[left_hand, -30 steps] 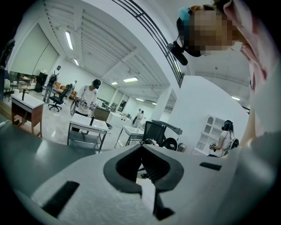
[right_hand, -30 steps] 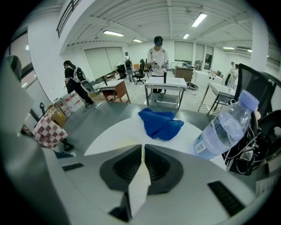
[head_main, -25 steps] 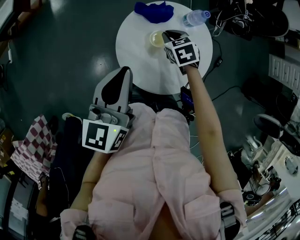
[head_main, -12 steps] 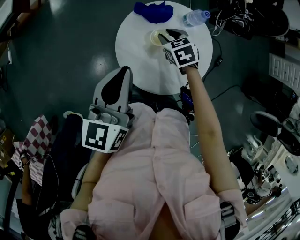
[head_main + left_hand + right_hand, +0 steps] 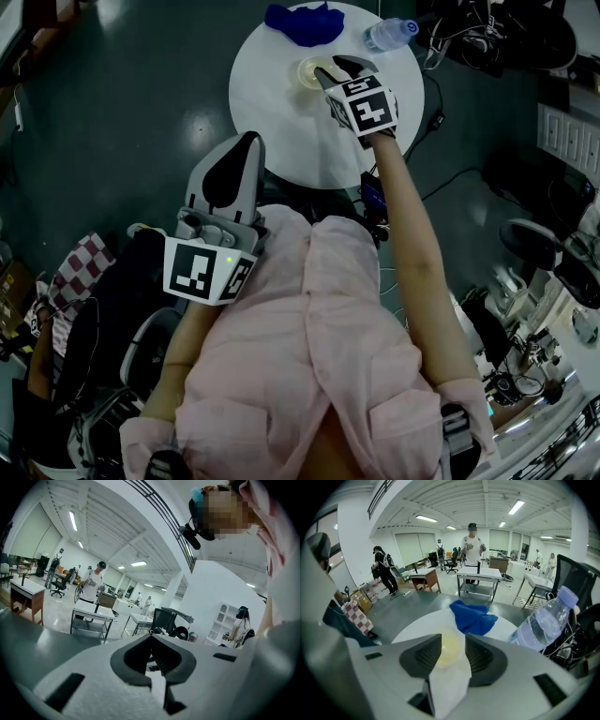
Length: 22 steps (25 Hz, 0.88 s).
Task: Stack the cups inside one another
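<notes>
Now the right tongs have just been opening and stand apart around the yellowish cup, seemingly released; the left tongs are closed and empty.

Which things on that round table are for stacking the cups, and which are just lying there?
For the job:
- pale yellow cup, standing on the white table
- right gripper; its jaws have just been opening, with the cup between them

Just lying about:
- blue cloth
- water bottle
</notes>
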Each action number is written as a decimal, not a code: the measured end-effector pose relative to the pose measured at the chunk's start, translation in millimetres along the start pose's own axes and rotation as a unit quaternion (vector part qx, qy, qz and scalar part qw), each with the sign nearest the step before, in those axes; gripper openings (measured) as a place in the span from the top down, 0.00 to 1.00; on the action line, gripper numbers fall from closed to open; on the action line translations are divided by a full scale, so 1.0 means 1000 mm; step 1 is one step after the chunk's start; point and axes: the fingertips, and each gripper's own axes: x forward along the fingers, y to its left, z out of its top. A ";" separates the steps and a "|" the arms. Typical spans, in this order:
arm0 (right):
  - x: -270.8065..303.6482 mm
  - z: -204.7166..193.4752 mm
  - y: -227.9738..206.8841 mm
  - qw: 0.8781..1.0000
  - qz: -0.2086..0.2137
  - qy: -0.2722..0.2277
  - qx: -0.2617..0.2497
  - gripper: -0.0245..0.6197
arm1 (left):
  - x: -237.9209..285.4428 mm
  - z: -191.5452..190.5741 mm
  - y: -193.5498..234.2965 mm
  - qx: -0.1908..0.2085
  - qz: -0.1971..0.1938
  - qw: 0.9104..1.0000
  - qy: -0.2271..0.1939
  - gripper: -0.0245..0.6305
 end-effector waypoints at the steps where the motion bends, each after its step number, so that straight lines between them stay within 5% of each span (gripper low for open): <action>1: -0.001 0.000 -0.001 1.000 -0.001 -0.001 0.002 0.73 | 0.000 0.000 0.000 0.000 -0.001 1.000 0.000 0.94; 11: -0.014 0.012 -0.008 0.999 -0.006 -0.026 0.030 0.73 | 0.005 0.005 -0.007 0.005 -0.008 1.000 0.004 0.94; 16: -0.024 0.017 -0.018 0.998 -0.027 -0.045 0.039 0.87 | 0.004 0.003 -0.010 0.006 -0.010 1.000 0.004 0.94; 22: -0.028 0.017 -0.022 0.997 -0.029 -0.053 0.057 0.91 | 0.005 0.002 -0.011 0.008 -0.012 1.000 0.005 0.94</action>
